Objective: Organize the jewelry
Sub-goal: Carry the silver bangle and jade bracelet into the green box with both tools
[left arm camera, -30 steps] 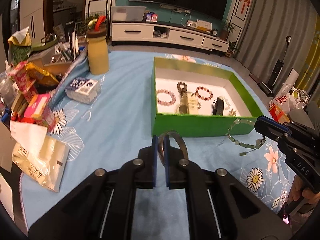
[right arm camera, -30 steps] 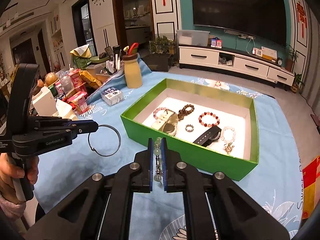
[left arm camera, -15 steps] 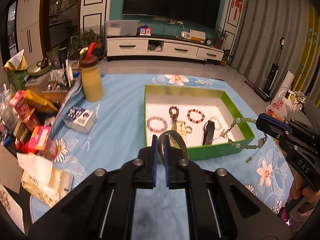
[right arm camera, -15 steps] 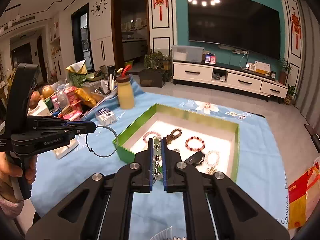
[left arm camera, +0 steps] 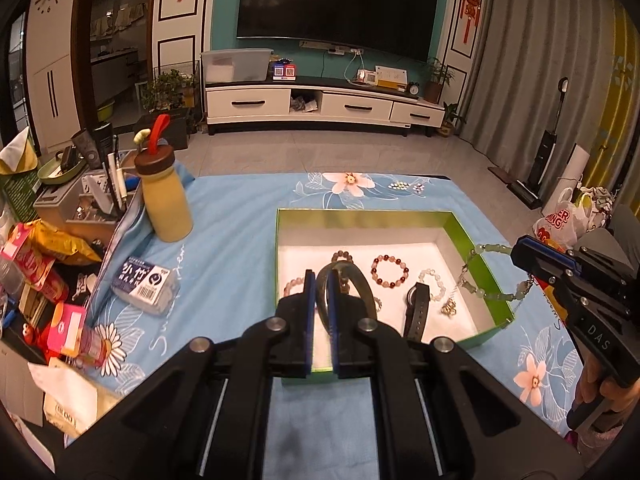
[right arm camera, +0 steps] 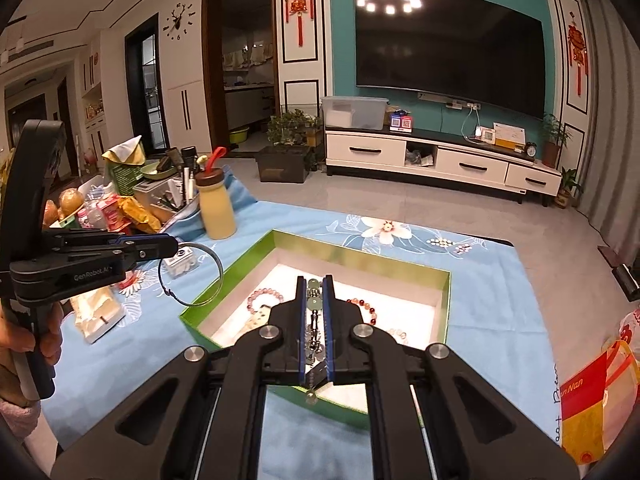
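Left gripper (left arm camera: 321,276) clamped on grey bangle (left arm camera: 347,276), held above near-left part of green jewelry box (left arm camera: 362,216). Right gripper (right arm camera: 314,284) clamped on jade bead necklace (left arm camera: 490,280), dangling over box's right wall. Beaded bracelets (left arm camera: 390,270) and black watch (left arm camera: 416,312) lie inside box. Yellow bottle (left arm camera: 164,196) stands left of box on blue floral cloth (left arm camera: 236,240).

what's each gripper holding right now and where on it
Left gripper pinches the bangle by a short stretch of its rim. Right gripper clamps the green bead necklace on its beads, the rest hanging loose.
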Available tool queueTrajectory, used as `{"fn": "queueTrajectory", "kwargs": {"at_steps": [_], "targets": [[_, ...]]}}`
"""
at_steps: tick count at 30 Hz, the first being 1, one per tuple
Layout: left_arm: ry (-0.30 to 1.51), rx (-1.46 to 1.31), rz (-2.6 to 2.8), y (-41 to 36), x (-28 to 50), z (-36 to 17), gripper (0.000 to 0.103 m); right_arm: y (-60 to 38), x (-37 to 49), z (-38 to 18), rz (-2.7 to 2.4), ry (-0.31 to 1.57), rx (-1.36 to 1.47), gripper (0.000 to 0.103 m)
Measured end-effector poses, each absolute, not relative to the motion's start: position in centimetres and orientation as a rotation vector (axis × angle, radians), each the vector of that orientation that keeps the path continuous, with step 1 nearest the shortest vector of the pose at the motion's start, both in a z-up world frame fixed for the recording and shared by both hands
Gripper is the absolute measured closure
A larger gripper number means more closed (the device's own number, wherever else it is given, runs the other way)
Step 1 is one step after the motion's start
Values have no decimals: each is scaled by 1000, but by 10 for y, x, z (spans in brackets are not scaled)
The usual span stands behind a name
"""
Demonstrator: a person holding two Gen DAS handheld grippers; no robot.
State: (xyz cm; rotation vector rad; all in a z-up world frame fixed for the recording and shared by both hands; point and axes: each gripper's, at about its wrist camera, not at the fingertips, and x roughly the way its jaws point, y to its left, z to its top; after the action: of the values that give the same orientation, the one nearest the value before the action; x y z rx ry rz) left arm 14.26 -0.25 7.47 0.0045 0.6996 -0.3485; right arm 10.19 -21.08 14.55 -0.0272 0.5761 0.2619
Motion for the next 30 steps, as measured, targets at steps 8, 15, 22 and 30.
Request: {"fn": "queueTrajectory", "kwargs": {"at_steps": [8, 15, 22, 30], "targets": [[717, 5, -350, -13, 174, 70, 97, -221, 134, 135, 244, 611, -8, 96], [758, 8, -341, -24, 203, 58, 97, -230, 158, 122, 227, 647, 6, 96], [793, 37, -315, -37, 226, 41, 97, -240, 179, 107, 209, 679, 32, 96], [826, 67, -310, -50, 242, 23, 97, -248, 193, 96, 194, 704, 40, 96]]}}
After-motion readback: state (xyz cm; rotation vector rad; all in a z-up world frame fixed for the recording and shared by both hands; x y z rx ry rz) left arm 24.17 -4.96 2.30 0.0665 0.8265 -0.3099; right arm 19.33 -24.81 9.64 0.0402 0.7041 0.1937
